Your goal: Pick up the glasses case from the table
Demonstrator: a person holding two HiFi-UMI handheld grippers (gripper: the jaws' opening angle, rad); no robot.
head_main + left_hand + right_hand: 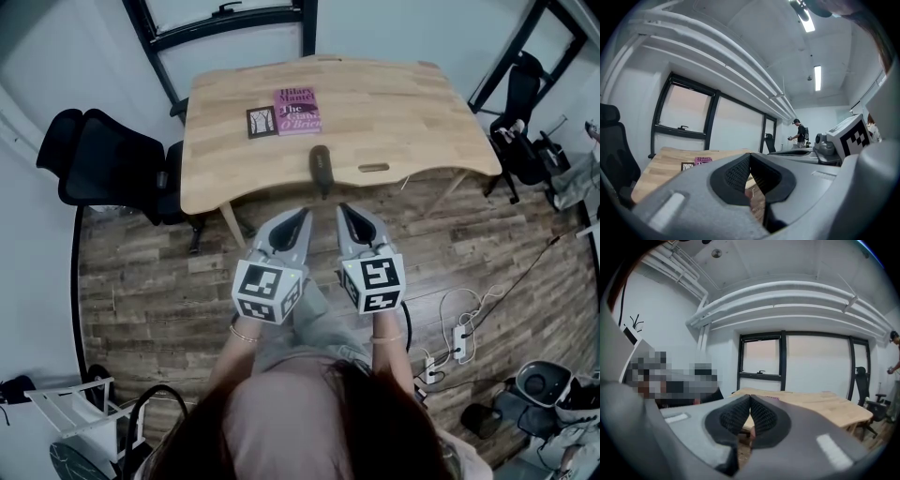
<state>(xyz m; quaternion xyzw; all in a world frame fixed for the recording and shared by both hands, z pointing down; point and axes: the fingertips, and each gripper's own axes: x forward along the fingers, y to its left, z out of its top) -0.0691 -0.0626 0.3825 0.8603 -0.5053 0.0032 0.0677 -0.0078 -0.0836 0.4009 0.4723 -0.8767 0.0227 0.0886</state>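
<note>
One glasses case (321, 167), dark, at near edge of wooden tabletop (412, 122). One pink book (297, 111) farther back. Left tongs (302, 214), right tongs (343, 208): both closed, empty, short of case. Plank floor (141, 281).

Dark reddish-brown hair (398, 427), a dusty-pink top (281, 401) and grey trousers (314, 314). A thin bracelet (245, 333) circles each wrist. The left gripper (303, 216) and right gripper (343, 210) look alike: smooth pale-grey shells tapering to a point, lined inside with black ribbed pads (736, 174). Each carries a white cube (265, 289) printed with black square markers.
</note>
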